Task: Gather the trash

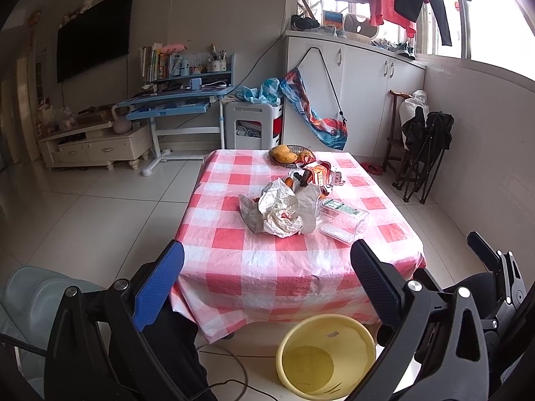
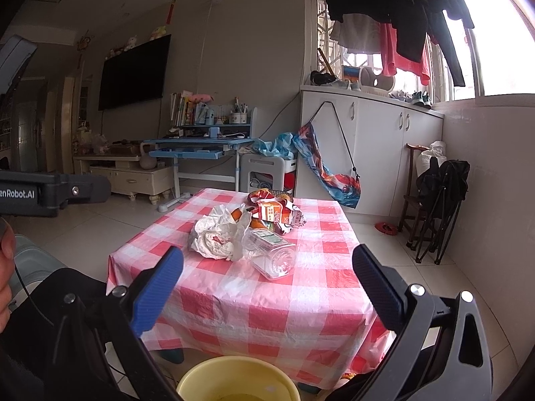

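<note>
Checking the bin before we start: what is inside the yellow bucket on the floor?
The yellow bucket looks nearly empty: its bare yellow bottom shows, plus a small pale scrap on the inner wall. Its near part is cut off by the frame and the left claw, so that part cannot be checked.

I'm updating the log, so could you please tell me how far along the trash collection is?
Nothing looks collected: the yellow bin holds almost nothing. Left gripper and right gripper are open and empty. The crumpled paper, plastic bottle and snack wrappers remain on the table.
</note>
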{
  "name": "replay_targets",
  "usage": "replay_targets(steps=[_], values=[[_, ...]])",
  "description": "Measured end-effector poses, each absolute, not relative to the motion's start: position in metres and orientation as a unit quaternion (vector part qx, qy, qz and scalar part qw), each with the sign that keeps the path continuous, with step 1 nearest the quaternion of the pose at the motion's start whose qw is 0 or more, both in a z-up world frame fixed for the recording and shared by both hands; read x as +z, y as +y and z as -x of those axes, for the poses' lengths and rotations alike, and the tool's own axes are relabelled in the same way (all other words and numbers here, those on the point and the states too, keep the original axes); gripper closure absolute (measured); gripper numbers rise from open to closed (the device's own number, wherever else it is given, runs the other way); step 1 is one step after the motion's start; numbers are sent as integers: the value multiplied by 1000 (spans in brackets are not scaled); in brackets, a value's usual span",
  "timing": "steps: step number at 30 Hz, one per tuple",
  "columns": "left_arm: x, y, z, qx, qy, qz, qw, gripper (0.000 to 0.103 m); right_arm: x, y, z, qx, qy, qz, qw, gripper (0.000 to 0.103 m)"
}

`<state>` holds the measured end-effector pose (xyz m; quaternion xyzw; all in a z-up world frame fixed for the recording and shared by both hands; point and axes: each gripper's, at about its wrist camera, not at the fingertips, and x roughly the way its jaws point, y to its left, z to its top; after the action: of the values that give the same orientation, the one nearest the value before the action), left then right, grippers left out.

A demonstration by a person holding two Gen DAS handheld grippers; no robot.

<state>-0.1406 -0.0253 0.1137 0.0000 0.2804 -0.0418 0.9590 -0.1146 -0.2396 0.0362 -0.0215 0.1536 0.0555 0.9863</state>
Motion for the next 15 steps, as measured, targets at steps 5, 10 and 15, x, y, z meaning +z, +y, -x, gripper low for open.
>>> replay_targets(steps=[5, 10, 15], values=[[116, -24, 142, -42, 273, 1, 961, 7, 34, -240, 112, 61, 165, 18, 984, 6], [115, -18, 138, -36, 273, 13, 961, 7, 32, -234, 111, 63, 171, 33, 983, 6], [114, -16, 136, -34, 273, 16, 961, 7, 32, -232, 112, 66, 173, 43, 982, 6]])
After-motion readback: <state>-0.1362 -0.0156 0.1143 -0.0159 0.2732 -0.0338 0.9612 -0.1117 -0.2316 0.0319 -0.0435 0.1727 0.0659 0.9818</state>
